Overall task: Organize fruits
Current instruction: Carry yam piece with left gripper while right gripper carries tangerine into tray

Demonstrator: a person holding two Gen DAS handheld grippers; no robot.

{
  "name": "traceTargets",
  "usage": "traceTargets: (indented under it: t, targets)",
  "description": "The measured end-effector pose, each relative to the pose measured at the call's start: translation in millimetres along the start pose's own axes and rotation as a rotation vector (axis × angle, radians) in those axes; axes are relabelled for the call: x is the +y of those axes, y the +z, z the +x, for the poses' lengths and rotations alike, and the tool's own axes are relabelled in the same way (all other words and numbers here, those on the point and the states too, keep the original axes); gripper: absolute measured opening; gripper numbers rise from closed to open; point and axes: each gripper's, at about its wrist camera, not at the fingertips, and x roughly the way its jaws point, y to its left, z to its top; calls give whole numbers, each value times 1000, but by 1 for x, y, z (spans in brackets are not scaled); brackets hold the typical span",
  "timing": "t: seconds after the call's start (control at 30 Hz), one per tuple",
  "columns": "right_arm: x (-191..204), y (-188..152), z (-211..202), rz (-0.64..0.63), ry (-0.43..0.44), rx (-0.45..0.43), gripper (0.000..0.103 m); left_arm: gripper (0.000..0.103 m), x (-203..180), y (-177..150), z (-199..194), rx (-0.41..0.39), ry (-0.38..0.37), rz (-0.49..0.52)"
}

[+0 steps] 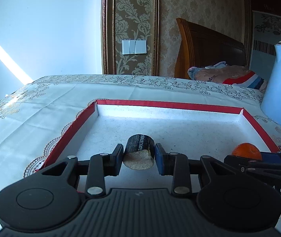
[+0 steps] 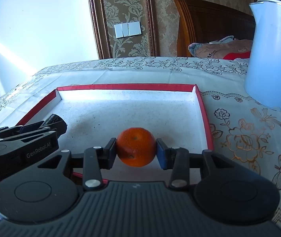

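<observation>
Left gripper (image 1: pixel 139 159) clamped on a dark cane piece (image 1: pixel 139 150), perhaps sugarcane, right gripper (image 2: pixel 136 151) on the orange (image 2: pixel 136 147), over the tray (image 2: pixel 203 114): risk of rolling if dropped.

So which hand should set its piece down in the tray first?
Probably left: the left gripper holds its dark cut piece farther inside the red-edged tray; the right gripper's orange sits nearer the front edge.

The round orange mandarin (image 2: pixel 135 150) has a dimpled, faintly glossy peel. The short dark cane piece (image 1: pixel 139 154) shows rough bark and a pale, fibrous cut face. The red-rimmed cardboard tray (image 2: pixel 204 118) is matt and speckled inside. The embroidered cream tablecloth (image 2: pixel 249 138) looks smooth; the pale blue plastic kettle (image 2: pixel 272 59) is glossy.
</observation>
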Motion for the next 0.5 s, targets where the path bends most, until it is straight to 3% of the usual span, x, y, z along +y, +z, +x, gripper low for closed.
traceTargets:
  t: [0.27, 0.5]
  targets:
    - [8, -8, 4, -26, 30, 43, 40, 33, -5, -6, 6, 36, -15, 31]
    - [9, -10, 6, -30, 7, 27, 40, 34, -9, -9, 7, 29, -8, 56]
